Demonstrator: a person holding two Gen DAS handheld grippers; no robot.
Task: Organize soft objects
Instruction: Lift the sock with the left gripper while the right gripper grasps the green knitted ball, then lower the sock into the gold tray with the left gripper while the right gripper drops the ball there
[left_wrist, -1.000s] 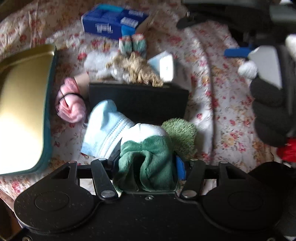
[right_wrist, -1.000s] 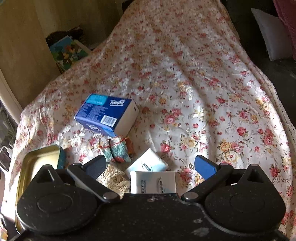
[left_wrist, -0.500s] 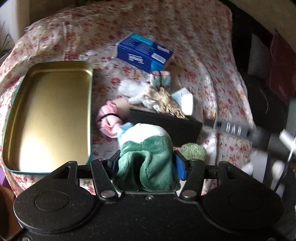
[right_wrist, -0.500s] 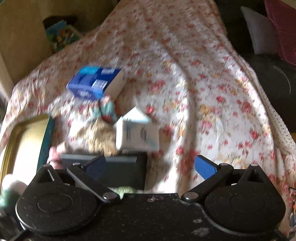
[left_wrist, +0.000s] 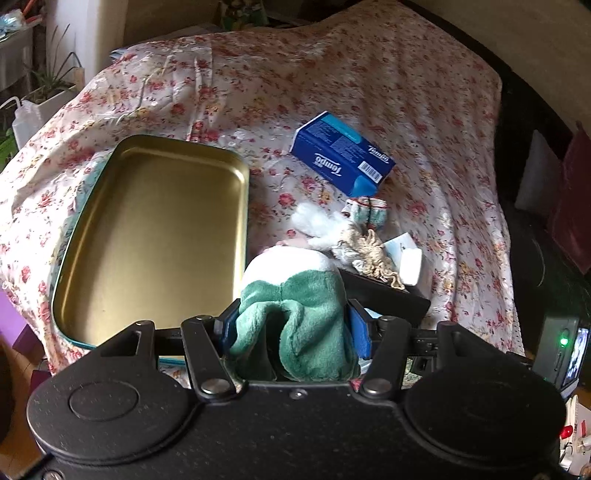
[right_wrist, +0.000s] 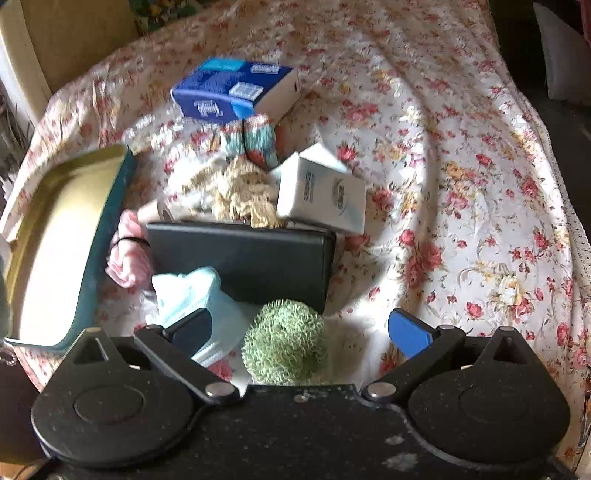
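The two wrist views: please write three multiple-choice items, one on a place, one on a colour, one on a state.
1. Where does the green scrubby lie?
A. in the tin
B. between the open right fingers
C. on the blue box

2. What colour is the tin's inside?
A. gold
B. red
C. white

3. How is the left gripper?
A. open, empty
B. shut on a plush toy
C. shut on the black case

Answers: 1 B, it lies on the cloth between the right gripper's spread fingers. 2 A, the bottom shines gold. 3 B, both pads press the green-and-white plush.
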